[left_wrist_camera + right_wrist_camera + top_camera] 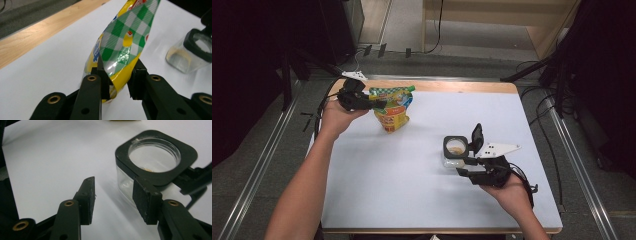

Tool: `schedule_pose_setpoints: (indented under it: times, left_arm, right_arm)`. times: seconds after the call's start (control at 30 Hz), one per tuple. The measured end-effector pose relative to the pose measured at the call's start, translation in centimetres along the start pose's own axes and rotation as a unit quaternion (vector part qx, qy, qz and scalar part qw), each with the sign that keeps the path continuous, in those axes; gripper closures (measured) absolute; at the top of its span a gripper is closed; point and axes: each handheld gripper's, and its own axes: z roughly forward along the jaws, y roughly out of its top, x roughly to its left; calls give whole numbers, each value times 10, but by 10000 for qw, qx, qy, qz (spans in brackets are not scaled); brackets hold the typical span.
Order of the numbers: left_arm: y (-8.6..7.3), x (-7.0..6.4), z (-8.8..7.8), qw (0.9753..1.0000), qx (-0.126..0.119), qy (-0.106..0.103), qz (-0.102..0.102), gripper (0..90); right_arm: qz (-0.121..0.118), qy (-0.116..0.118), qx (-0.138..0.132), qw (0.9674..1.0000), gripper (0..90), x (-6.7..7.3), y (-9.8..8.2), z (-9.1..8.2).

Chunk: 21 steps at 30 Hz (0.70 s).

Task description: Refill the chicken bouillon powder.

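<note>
The left gripper (117, 82), nearest the lens, pinches the bottom edge of the green-and-yellow snack pouch (393, 107) at the table's far left, probably to tip it, while the right gripper (116, 200) rests unclenched beside the open-lidded clear jar (455, 150), one pad against its wall.

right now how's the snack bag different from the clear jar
The snack bag is soft, opaque and printed in yellow with green checks; the clear jar is rigid, see-through, with a black square collar. The bag is pinched in the left gripper and seems lifted off the white table; the jar stands on it beside the right gripper, ungripped. The jar's mouth is open, lid flipped back. Both are small food containers.
</note>
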Motion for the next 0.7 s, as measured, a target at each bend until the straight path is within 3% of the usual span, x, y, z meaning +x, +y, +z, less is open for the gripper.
schedule_pose_setpoints:
  times: [0.23, 0.7]
  left_arm:
    - [9, -9, 0, 10000, -29, 84, -9, 795]
    - [27, -37, -14, 9995, 189, -158, 197, 834]
  right_arm:
    - [-152, 107, -63, 9998, 545, 9, 5, 1]
    - [-387, 326, -21, 9987, 549, 27, 13, 11]
